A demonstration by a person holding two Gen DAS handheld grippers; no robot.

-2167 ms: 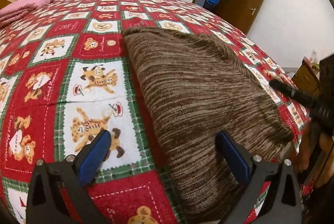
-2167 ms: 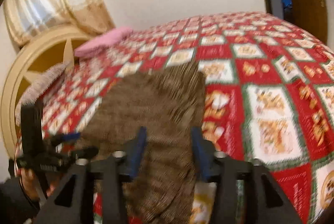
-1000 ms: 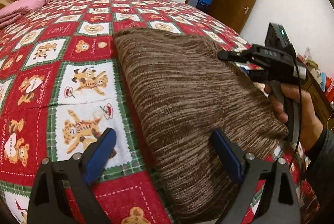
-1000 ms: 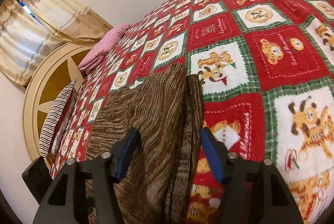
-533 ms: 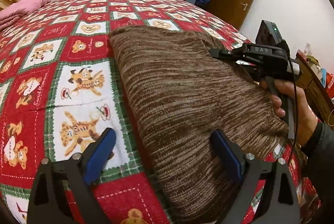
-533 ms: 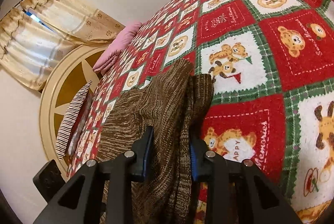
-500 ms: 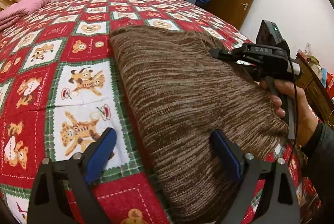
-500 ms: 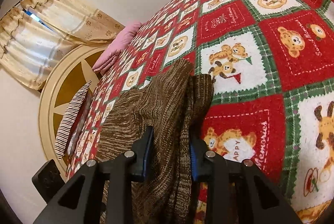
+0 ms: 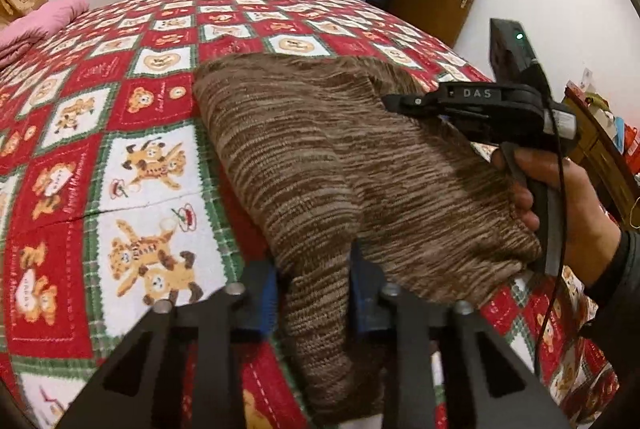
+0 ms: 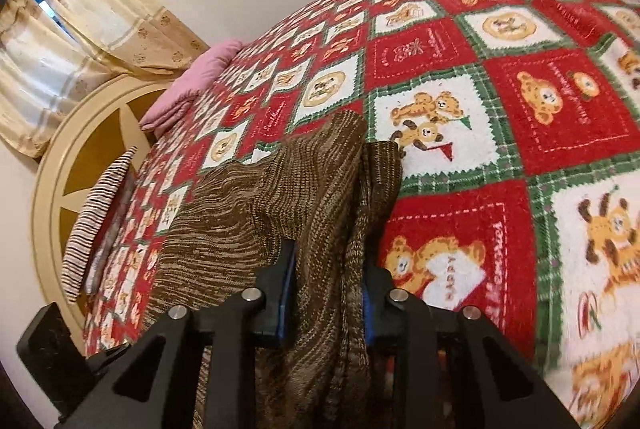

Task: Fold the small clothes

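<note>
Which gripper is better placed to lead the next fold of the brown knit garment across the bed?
Neither clearly. The left gripper and right gripper are each closing on a near edge of the brown knit garment, fabric bunched between both. Lifting together looks best.

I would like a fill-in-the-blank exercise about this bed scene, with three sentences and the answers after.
1. The knitted garment between both tongs is mainly ___ in colour.
2. The bedspread under it shows cartoon ___ in red and white squares.
3. The folded blanket near the headboard is ___.

Missing words: brown; bears; pink
</note>
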